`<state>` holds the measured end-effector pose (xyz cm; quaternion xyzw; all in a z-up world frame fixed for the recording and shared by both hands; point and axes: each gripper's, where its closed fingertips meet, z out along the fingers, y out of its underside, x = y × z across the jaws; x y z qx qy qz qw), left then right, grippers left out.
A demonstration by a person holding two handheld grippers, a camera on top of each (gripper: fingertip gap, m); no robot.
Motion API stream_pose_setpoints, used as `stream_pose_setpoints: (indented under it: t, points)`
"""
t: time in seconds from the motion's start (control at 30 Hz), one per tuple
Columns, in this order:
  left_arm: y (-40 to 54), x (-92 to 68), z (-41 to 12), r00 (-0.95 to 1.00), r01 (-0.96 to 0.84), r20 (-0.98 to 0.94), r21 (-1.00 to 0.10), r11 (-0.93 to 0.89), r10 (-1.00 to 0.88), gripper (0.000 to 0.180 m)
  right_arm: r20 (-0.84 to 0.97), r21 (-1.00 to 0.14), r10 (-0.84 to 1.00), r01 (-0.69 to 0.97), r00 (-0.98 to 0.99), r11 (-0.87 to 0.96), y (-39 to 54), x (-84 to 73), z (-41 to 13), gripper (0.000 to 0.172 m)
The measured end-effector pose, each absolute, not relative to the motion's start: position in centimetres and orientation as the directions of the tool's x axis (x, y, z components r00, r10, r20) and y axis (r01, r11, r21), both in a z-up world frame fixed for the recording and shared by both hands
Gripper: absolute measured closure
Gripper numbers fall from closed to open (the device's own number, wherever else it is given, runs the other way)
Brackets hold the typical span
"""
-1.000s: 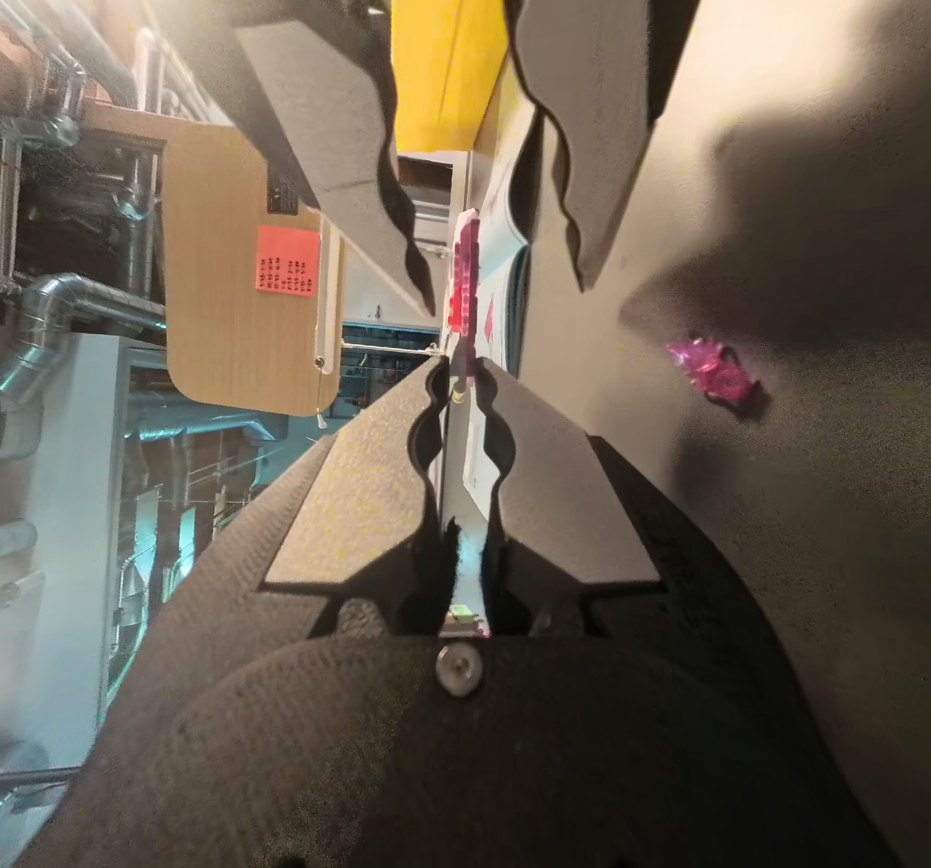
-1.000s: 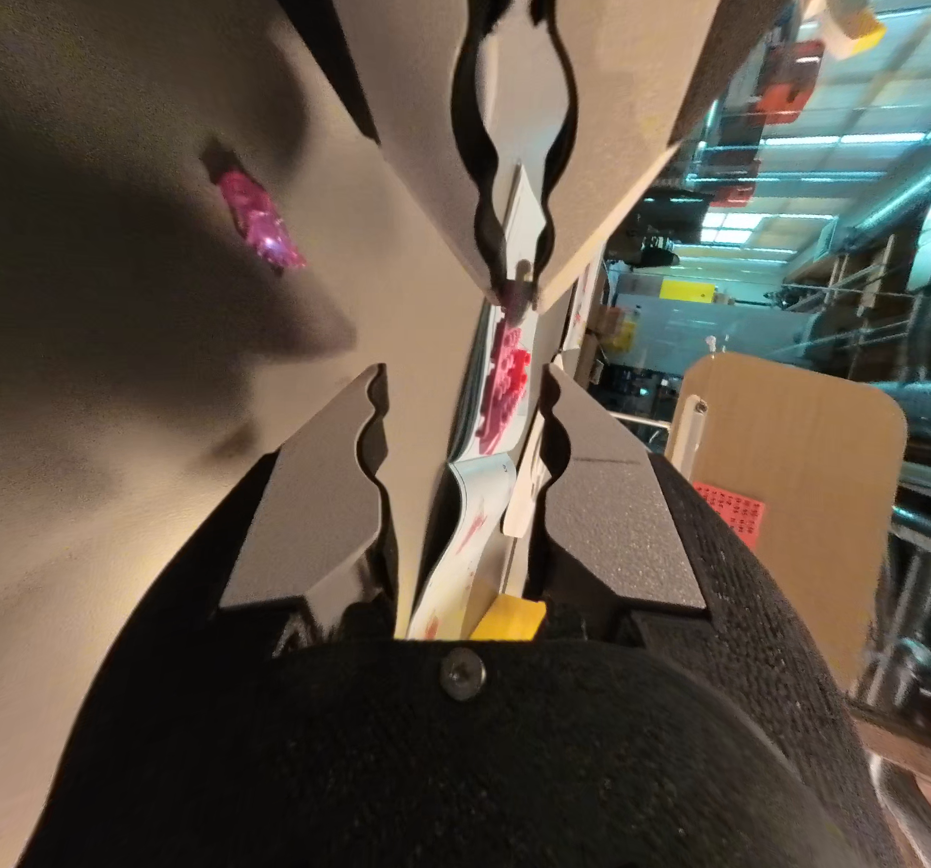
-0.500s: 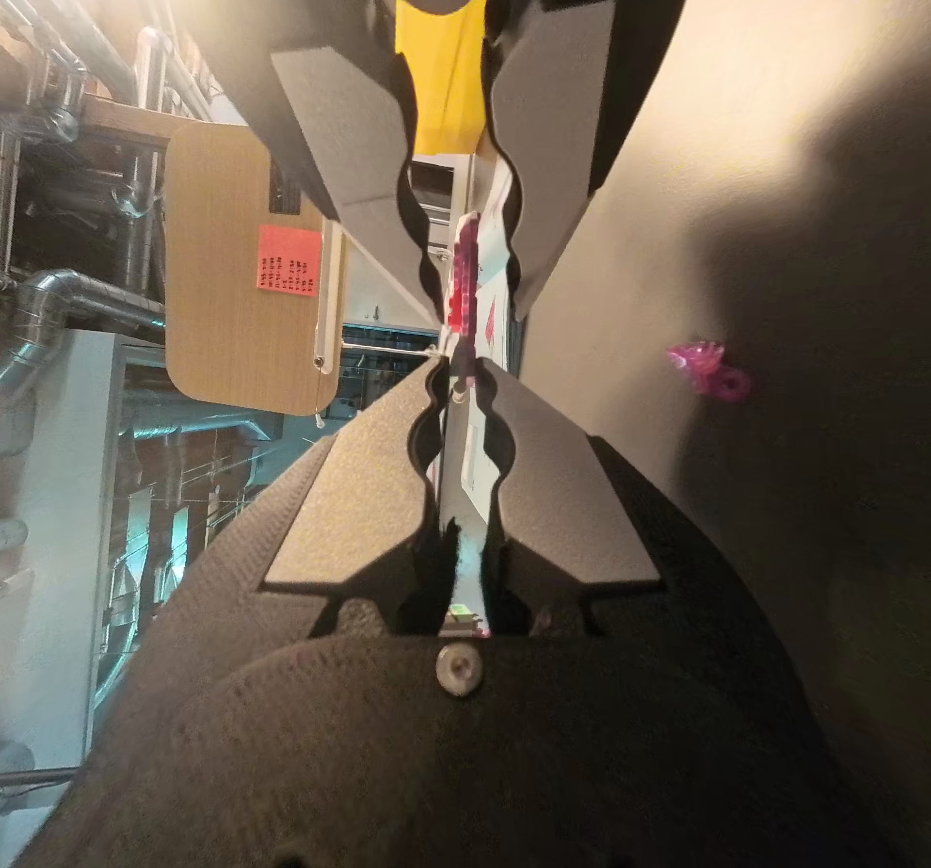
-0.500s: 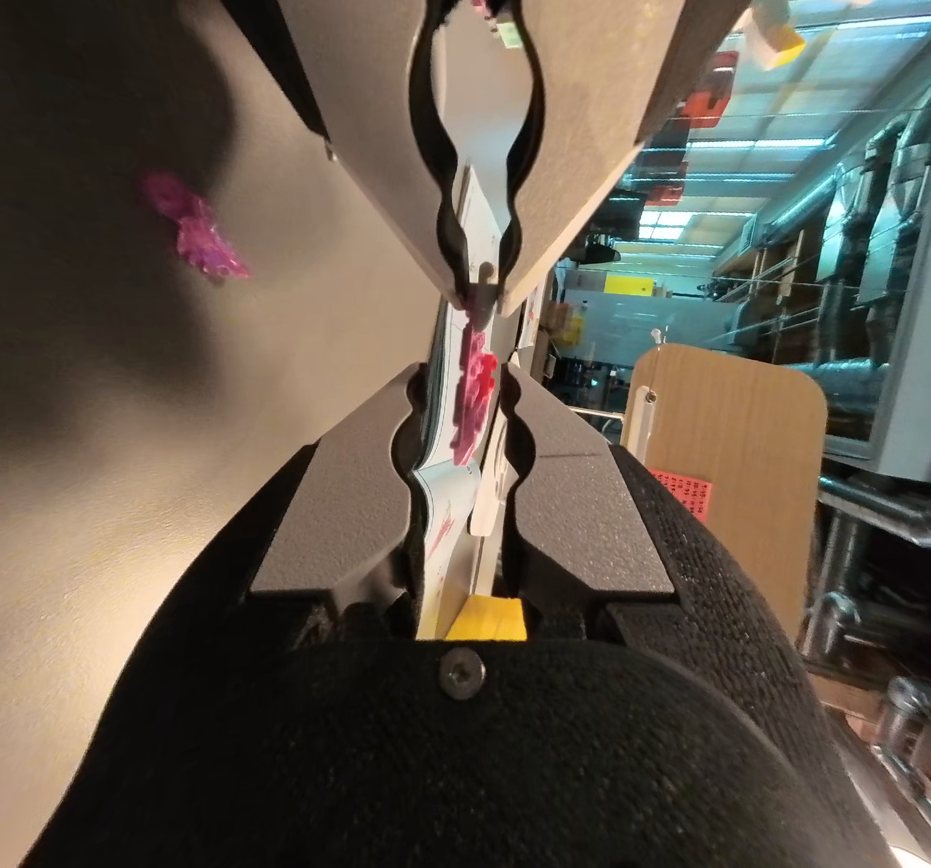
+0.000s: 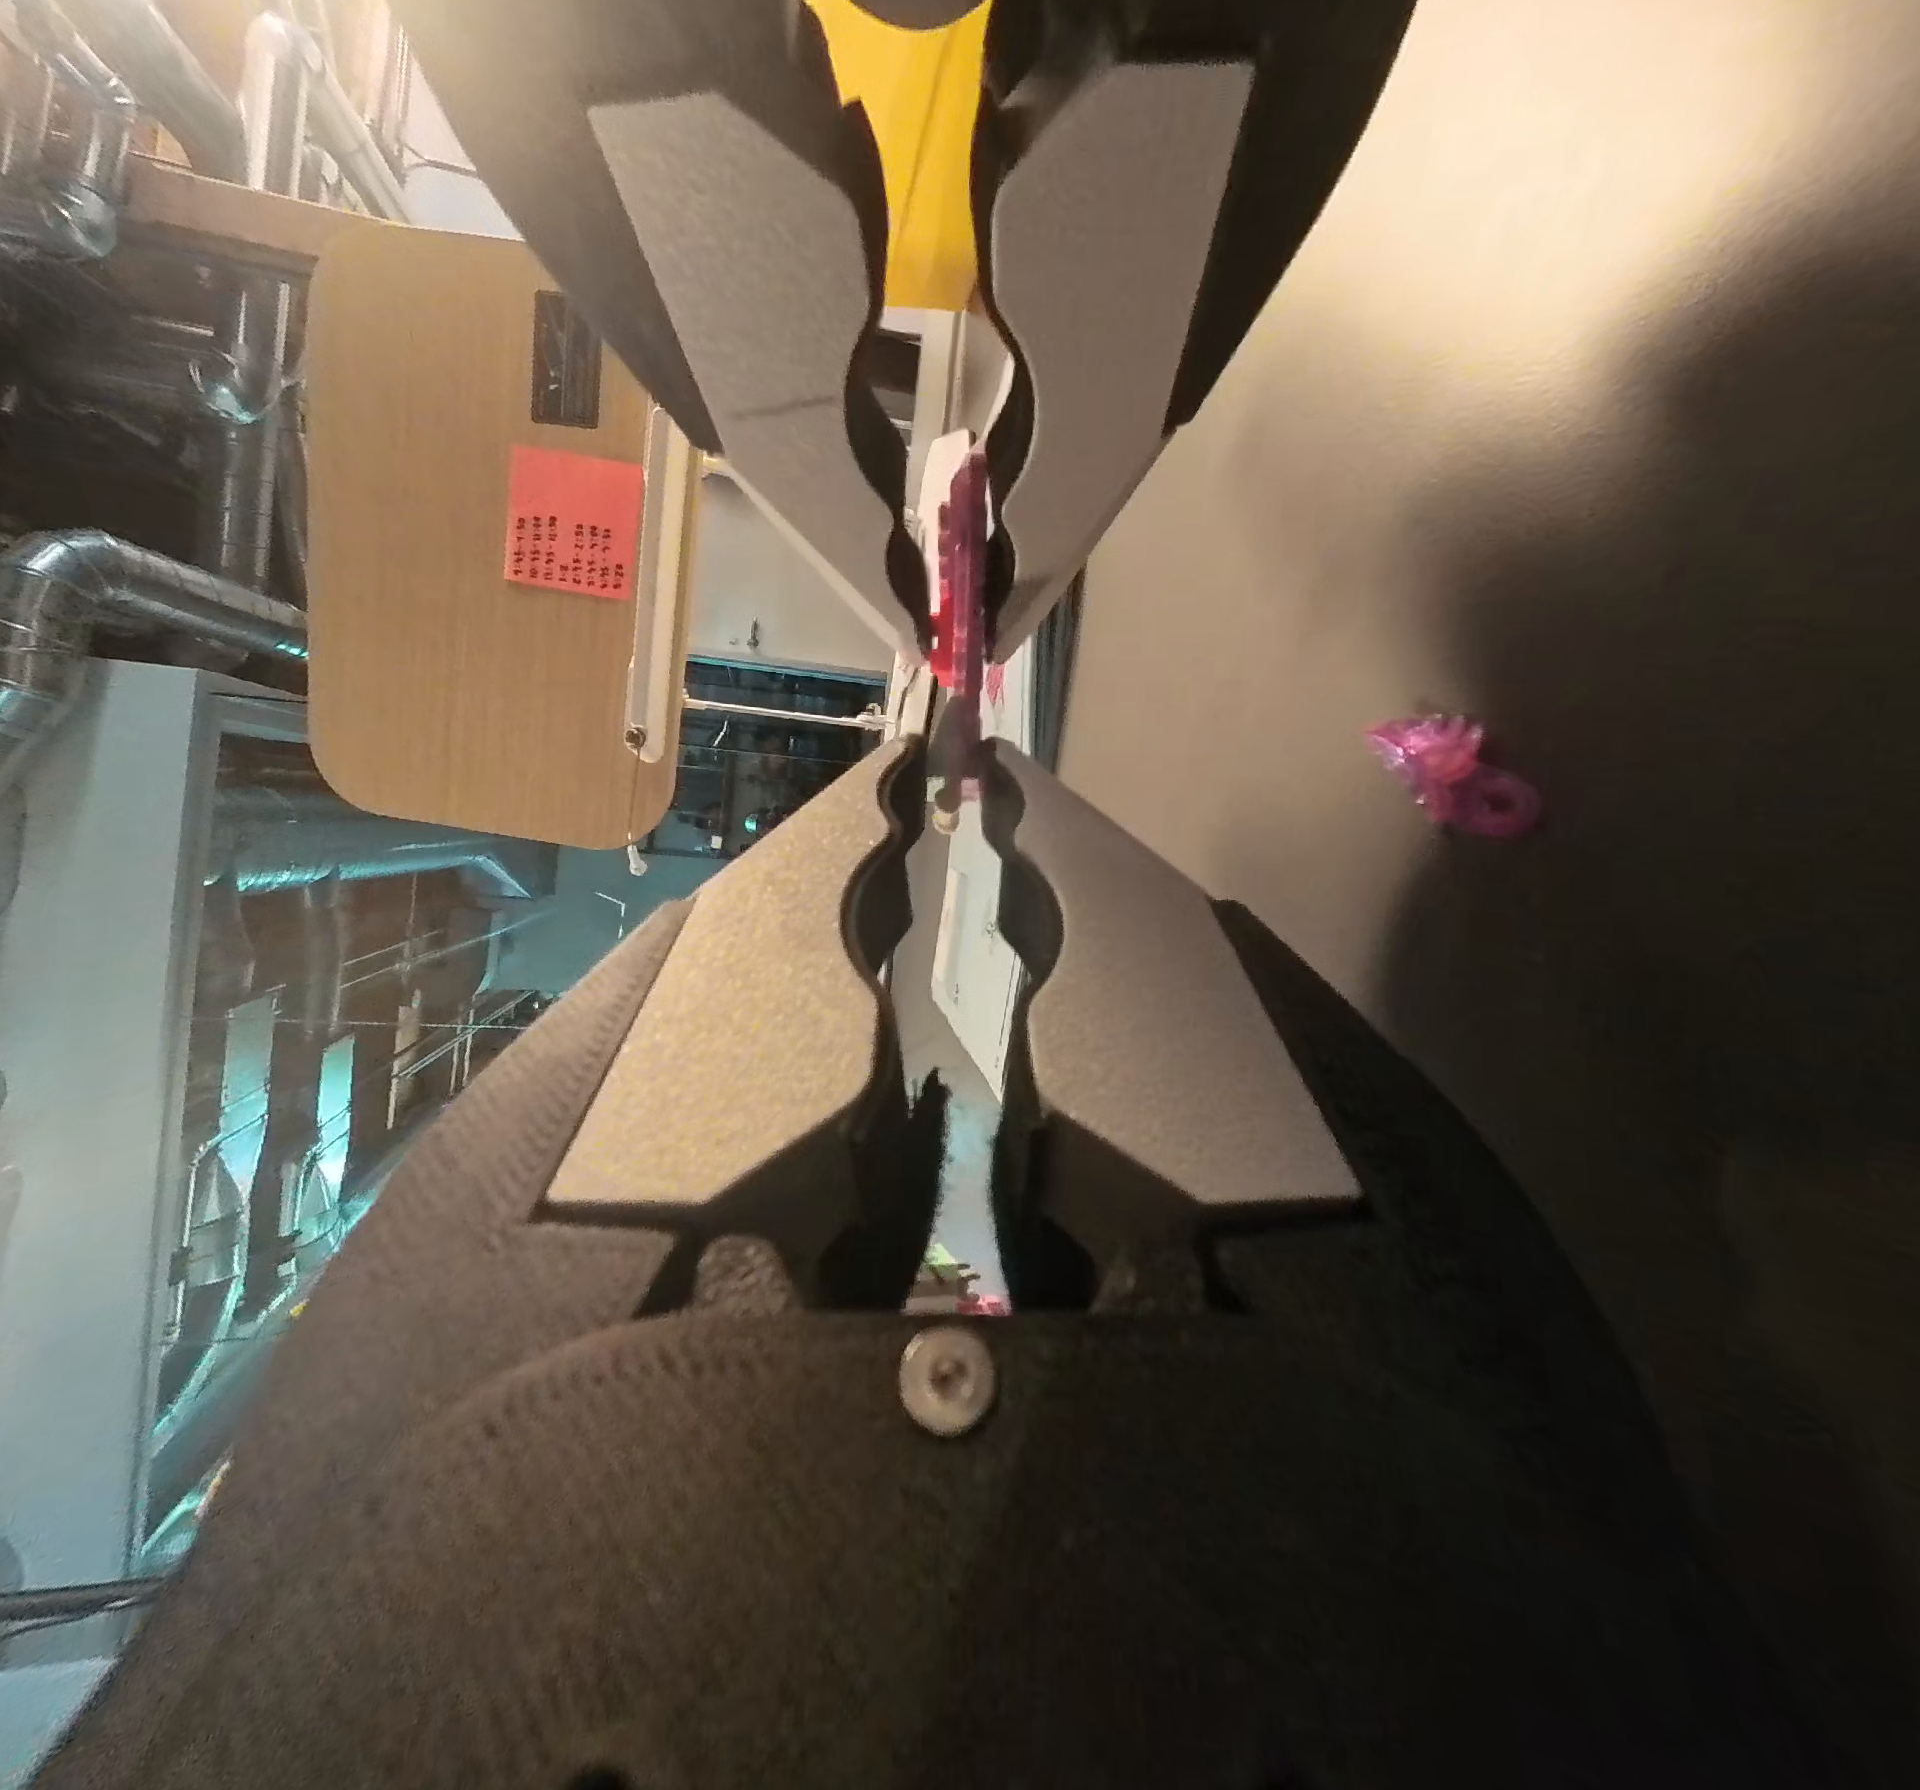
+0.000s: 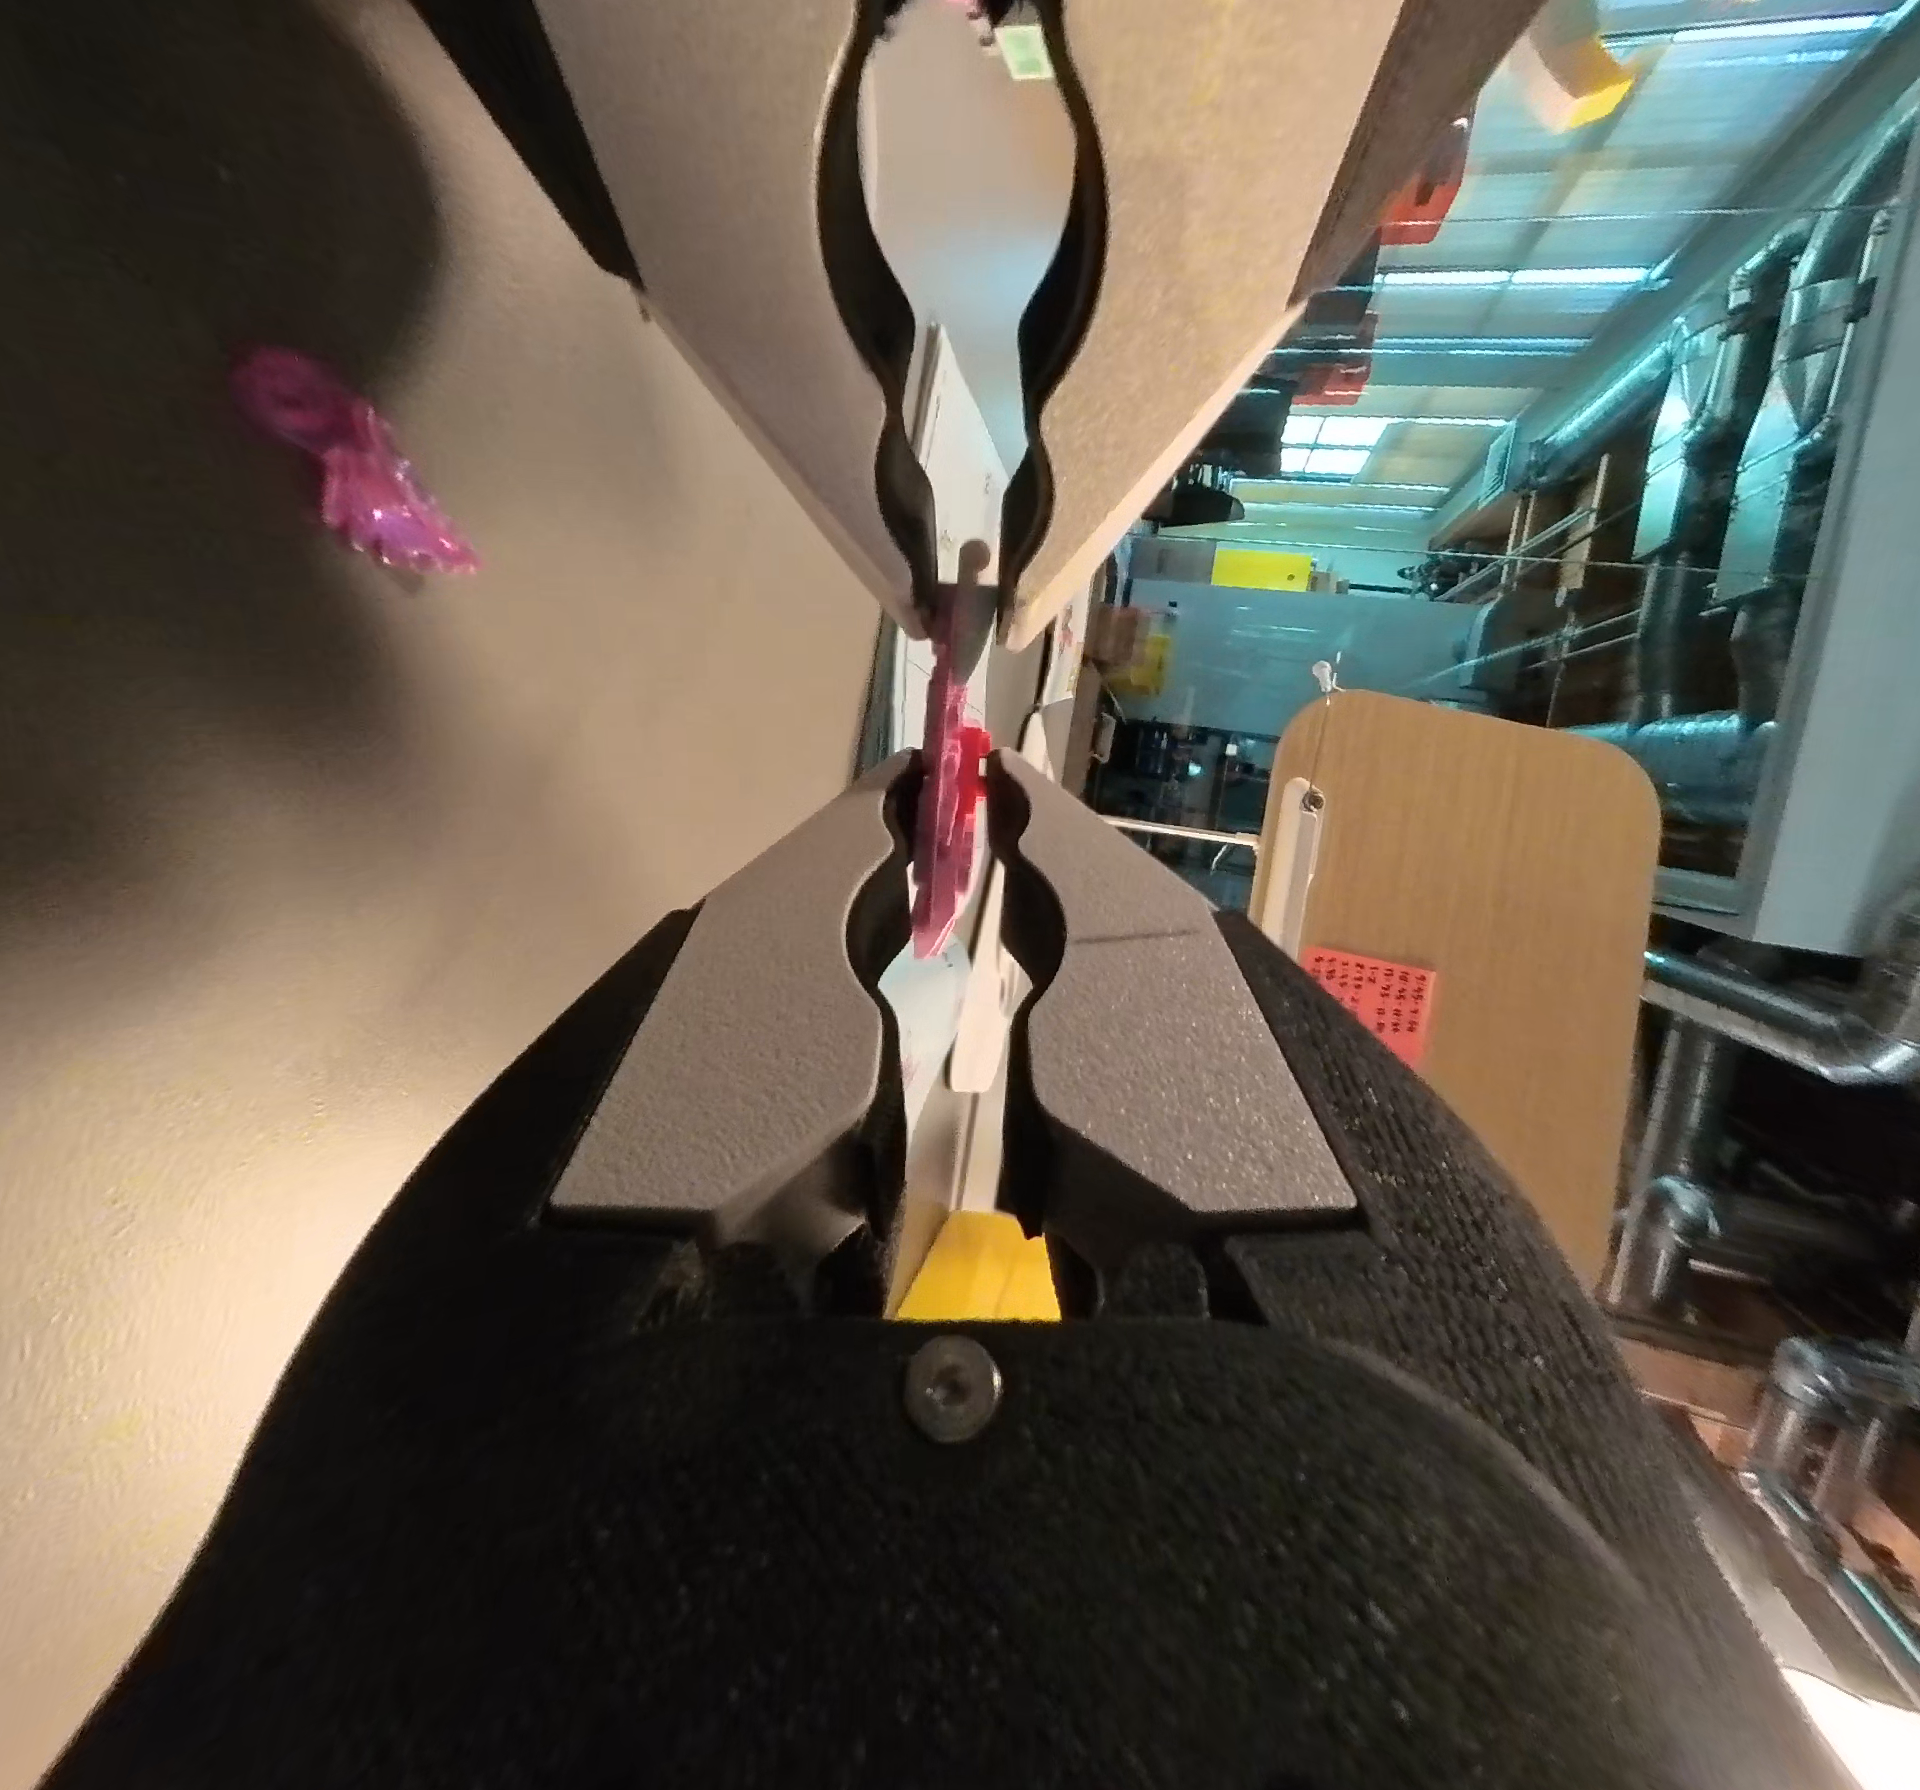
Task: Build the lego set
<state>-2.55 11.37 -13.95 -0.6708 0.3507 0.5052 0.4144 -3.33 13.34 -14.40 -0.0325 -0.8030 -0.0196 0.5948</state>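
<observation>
The left gripper (image 5: 954, 772) is clenched on the thin grey end of a flat pink toy (image 5: 961, 577). Facing it tip to tip, the right gripper (image 6: 954, 772) pinches the toy's wider pink and red end. The toy hangs between the two, possibly a small comb or key; blur hides its form. A pink trinket (image 5: 1455, 779) lies apart on the beige surface (image 5: 1558, 286). A wooden board (image 5: 468, 597) stands far left.
</observation>
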Motion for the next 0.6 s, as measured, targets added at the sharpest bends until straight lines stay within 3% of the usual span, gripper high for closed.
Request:
stream_pose_setpoints:
  t: [0.6]
  points:
    - [11.49,-1.69,-14.50,0.237,-0.906,-0.967,-0.186,-0.381,-0.090,0.172,0.947,0.115,-0.102,0.025,-0.306,0.993,13.43,-2.98,-14.88,0.166]
